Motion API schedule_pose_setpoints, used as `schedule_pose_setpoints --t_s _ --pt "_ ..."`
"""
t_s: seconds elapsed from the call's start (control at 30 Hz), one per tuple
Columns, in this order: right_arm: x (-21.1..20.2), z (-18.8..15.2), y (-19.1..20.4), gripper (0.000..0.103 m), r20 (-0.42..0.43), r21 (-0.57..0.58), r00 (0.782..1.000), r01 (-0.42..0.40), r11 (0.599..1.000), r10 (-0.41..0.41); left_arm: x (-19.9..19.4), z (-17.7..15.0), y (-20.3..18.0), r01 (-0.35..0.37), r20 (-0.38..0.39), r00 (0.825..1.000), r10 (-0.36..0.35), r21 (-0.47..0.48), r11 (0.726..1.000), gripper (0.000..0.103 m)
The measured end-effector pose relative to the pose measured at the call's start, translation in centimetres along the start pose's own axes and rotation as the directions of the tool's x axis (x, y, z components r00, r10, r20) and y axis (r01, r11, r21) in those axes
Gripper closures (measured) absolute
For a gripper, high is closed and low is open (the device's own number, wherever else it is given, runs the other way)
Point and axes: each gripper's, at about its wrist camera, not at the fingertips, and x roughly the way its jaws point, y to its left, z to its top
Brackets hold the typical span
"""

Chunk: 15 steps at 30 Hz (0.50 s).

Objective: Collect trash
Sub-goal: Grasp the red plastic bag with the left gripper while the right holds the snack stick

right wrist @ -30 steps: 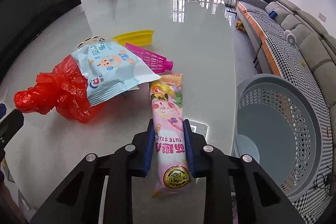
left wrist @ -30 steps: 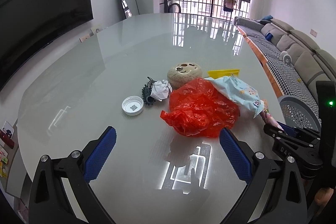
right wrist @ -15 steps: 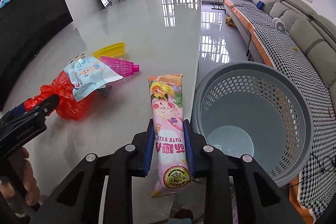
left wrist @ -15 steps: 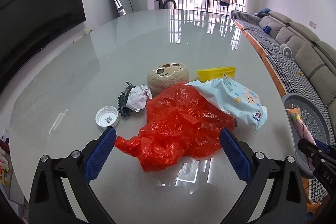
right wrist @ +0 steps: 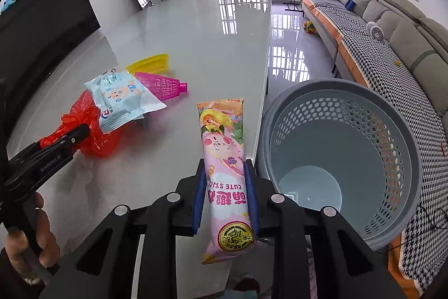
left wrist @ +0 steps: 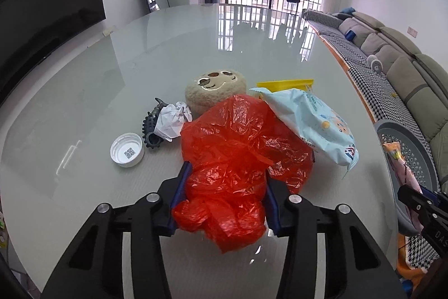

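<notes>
1. Left gripper [left wrist: 222, 198] is closing its fingers on the red bag [left wrist: 238, 156] lying on the worktop [left wrist: 173, 52].
2. Right gripper [right wrist: 225, 196] is gripping the pink wrapper [right wrist: 225, 159] beside the basket [right wrist: 344, 159].

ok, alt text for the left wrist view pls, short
The left gripper is closing on a crumpled red plastic bag on a glossy grey table. Behind the bag lie a pale blue snack packet, a round plush toy, crumpled white paper and a white bottle cap. A grey perforated basket stands off the table's right edge.
</notes>
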Motion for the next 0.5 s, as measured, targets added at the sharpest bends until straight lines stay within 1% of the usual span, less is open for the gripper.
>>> schedule_pose_setpoints --t_s 0.1,0.2,0.33,0.43,0.5 --pt "0.0 0.0 0.2 0.077 0.003 -0.003 1.0 0.004 1.0 -0.004 -0.6 0.1 0.7 0.019 0.005 1.0 -0.019 -0.021 1.0 0.062" --pt "-0.1 0.0 0.4 0.077 0.008 -0.004 1.0 0.006 1.0 -0.006 -1.9 0.1 1.4 0.02 0.031 0.999 -0.019 -0.038 0.999 0.062" --pt "-0.2 -0.2 0.9 0.077 0.01 -0.013 1.0 0.009 1.0 -0.009 -4.2 0.4 2.3 0.005 0.087 0.996 0.0 -0.051 0.999 0.062" --pt "-0.5 -0.3 1.2 0.077 0.016 -0.02 1.0 0.01 1.0 -0.01 -5.9 0.8 2.5 -0.016 0.137 0.99 0.023 -0.049 0.999 0.062" --pt "-0.8 -0.4 1.4 0.077 0.023 -0.022 1.0 0.011 1.0 -0.011 -6.9 1.0 2.4 -0.016 0.159 0.987 0.023 -0.045 0.999 0.062"
